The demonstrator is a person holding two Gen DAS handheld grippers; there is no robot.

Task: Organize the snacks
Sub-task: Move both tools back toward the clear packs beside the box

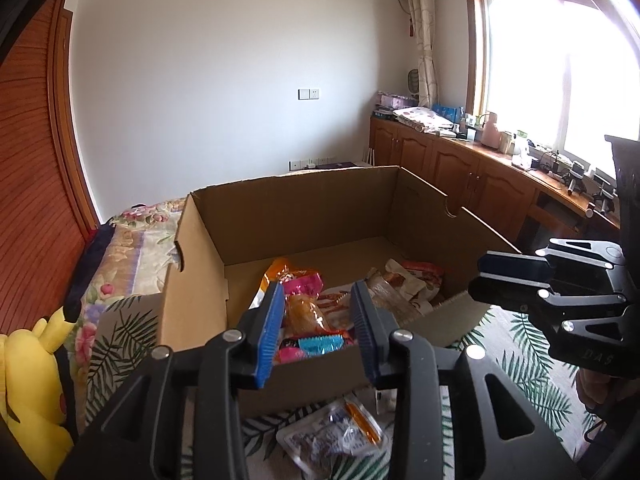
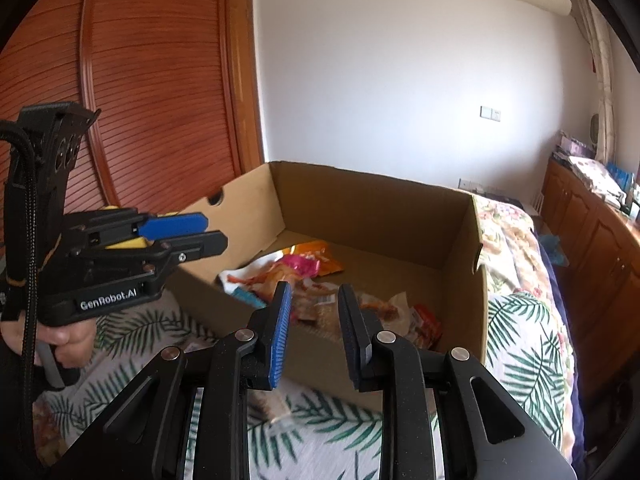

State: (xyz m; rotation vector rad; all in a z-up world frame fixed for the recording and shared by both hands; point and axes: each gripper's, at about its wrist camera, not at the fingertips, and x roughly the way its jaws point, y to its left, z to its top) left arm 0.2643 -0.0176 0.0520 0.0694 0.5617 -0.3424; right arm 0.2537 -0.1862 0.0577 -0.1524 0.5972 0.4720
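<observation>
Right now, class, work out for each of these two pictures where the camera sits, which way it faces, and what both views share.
Left wrist: sits on the left gripper, facing the cardboard box and window wall; shows its own fingers and the right gripper.
Right wrist: sits on the right gripper, facing the box and wooden wardrobe; shows its own fingers, the left gripper and a hand.
Shared: the box, its snack packets, the leaf-print bedspread.

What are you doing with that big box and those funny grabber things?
A person is sorting snacks into a cardboard box on the bed. Several snack packets already lie inside it. One clear packet is outside, on the leaf-print cover in front of the box. The left gripper and the right gripper both hover by the box's near edge with jaws apart, holding nothing.
</observation>
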